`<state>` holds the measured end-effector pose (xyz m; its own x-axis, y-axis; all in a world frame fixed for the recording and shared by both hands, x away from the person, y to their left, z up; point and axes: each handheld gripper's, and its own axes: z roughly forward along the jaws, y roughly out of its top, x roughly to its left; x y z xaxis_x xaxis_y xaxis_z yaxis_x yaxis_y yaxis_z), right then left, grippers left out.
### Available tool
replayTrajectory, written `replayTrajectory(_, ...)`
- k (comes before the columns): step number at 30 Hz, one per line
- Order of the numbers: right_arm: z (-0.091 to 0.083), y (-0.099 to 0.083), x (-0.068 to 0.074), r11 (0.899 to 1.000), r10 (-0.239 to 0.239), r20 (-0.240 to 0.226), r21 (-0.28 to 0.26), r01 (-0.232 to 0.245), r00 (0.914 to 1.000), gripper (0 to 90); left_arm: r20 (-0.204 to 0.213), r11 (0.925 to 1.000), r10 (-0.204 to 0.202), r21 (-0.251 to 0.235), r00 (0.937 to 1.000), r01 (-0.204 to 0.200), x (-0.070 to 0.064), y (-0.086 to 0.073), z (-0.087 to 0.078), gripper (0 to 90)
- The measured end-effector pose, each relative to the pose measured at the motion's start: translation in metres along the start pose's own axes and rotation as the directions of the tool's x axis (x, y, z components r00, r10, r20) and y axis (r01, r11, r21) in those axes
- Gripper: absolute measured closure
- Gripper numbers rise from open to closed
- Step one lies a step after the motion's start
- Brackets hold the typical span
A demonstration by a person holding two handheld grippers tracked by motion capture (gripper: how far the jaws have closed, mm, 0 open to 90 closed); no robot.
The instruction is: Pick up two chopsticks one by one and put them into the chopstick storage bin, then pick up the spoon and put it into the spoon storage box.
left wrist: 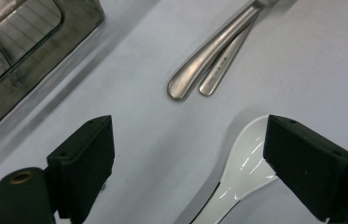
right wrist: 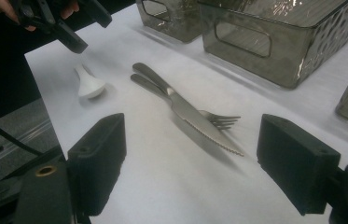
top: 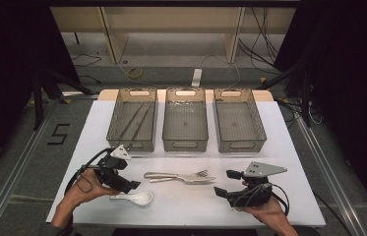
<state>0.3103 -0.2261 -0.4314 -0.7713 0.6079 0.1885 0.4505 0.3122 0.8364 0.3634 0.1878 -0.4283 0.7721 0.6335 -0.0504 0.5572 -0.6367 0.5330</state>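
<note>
White table point(top: 279, 147) carries three grey bins in a row along its far half: left bin point(top: 133, 119), middle bin point(top: 185, 119), right bin point(top: 239, 120). The near half in front of the bins is open white surface, with room on both sides of the cutlery. The table's near edge runs just behind both hands.

Left gripper point(top: 131, 186) is released, jaws wide apart, hovering near the near-left part of the table. White spoon point(top: 136, 198) lies flat just beside it; in the left gripper view the spoon point(left wrist: 241, 172) sits between the jaws, close against the right-hand jaw.

Right gripper point(top: 226, 183) is also released, jaws apart, holding nothing. Knife point(top: 183, 178) and fork point(top: 191, 173) lie together, overlapping, mid-table between the two grippers, well clear of the bins. In the right gripper view the knife point(right wrist: 199, 122) lies ahead of the open jaws.
</note>
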Motion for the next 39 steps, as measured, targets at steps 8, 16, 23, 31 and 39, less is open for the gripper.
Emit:
replayTrajectory(8,-0.001,0.0,0.0,1.0,-0.002,-0.003,-0.004,0.002,1.0,24.9,0.002,0.9982,0.032,0.05,0.9995,-0.032,-0.002,-0.003,0.005,16.2)
replayTrajectory(16,0.001,-0.001,0.0,1.0,-0.002,-0.006,0.009,0.002,1.0,24.9,0.012,0.9912,0.055,0.12,0.9984,-0.056,-0.006,-0.007,0.01,17.4)
replayTrajectory(23,0.002,0.0,0.002,1.0,-0.012,-0.004,0.016,0.012,0.9999,24.9,0.02,0.9782,0.112,0.174,0.9935,-0.114,-0.011,-0.007,0.013,22.5)
replayTrajectory(31,0.003,0.0,0.005,0.999,-0.023,-0.001,0.027,0.023,0.9997,24.8,0.041,0.9627,0.149,0.222,0.988,-0.155,-0.015,-0.01,0.015,28.8)
replayTrajectory(39,0.003,0.0,0.005,0.999,-0.023,-0.005,0.032,0.023,0.9997,24.8,0.08,0.9456,0.169,0.268,0.9824,-0.184,-0.016,-0.017,0.017,39.7)
